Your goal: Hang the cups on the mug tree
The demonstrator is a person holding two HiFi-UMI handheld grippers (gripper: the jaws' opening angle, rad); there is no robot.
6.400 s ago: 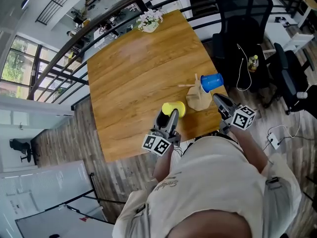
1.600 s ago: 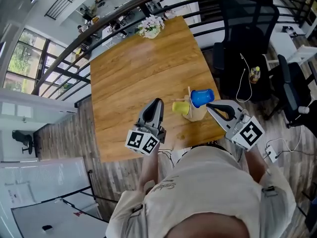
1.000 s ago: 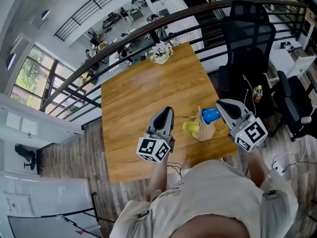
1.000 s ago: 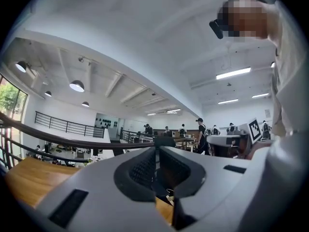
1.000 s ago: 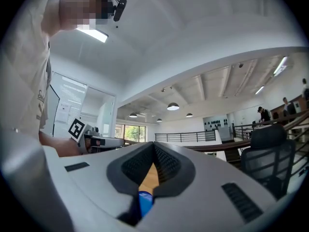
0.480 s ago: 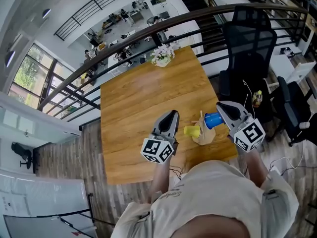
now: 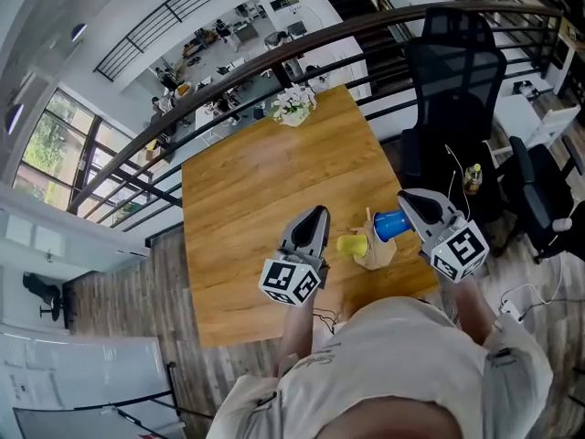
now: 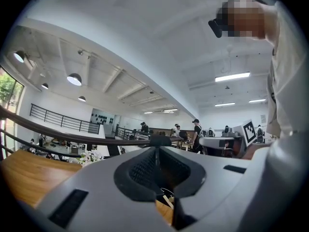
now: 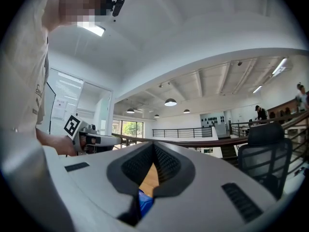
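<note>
- The left tongs (image 7: 316,214) are clenched: in the left gripper view the 2 jaws meet along 1 line with nothing between them.
- The right tongs (image 7: 406,198) are clenched too, and empty. In the right gripper view their pads press together, with a sliver of wood and a patch of blue showing below the seam.
- Both tongs are held above the near part of the wooden worktop (image 7: 247,190), 1 on each side of the mug tree (image 7: 378,250), touching neither it nor the cups.
- The mug tree stands near the worktop's near right corner.
- The yellow cup (image 7: 352,243) lies sideways on the tree's left side, off the worktop.
- The blue cup (image 7: 391,225) lies sideways on the tree's right side, a little higher, just beside the right tongs.
- A small bunch of white flowers (image 7: 292,106) sits at the worktop's far edge, well apart from the tree.
- A black office chair (image 7: 454,71) stands on the floor beyond the worktop's right side.
</note>
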